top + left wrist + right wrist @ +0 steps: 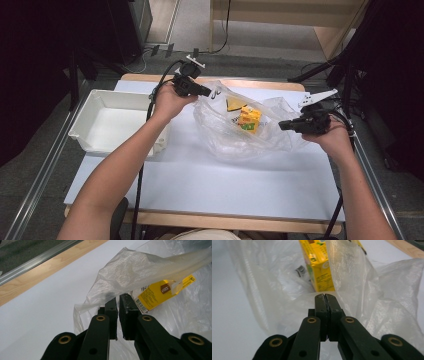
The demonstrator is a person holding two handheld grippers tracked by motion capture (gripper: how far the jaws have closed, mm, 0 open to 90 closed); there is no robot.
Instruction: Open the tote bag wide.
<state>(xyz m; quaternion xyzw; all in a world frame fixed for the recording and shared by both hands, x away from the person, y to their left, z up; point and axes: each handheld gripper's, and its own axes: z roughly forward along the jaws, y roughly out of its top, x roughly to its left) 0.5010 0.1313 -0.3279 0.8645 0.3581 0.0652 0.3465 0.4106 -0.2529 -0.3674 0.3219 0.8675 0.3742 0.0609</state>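
A clear plastic bag (245,131) lies in the middle of the white table, with yellow drink cartons (248,119) inside it. My left gripper (209,93) is at the bag's far left corner, its jaws shut on the bag's thin edge (110,293). A yellow carton (163,291) shows through the film just beyond the jaws. My right gripper (281,125) is at the bag's right side, jaws shut on the bag's film (347,277). A yellow carton (318,263) stands inside the bag ahead of the right gripper's fingertips (326,297).
A white plastic bin (115,122) sits at the table's left side, beside my left forearm. The table's wooden edge (45,270) runs along the far side. Cables trail from both grippers. Dark stands flank the table.
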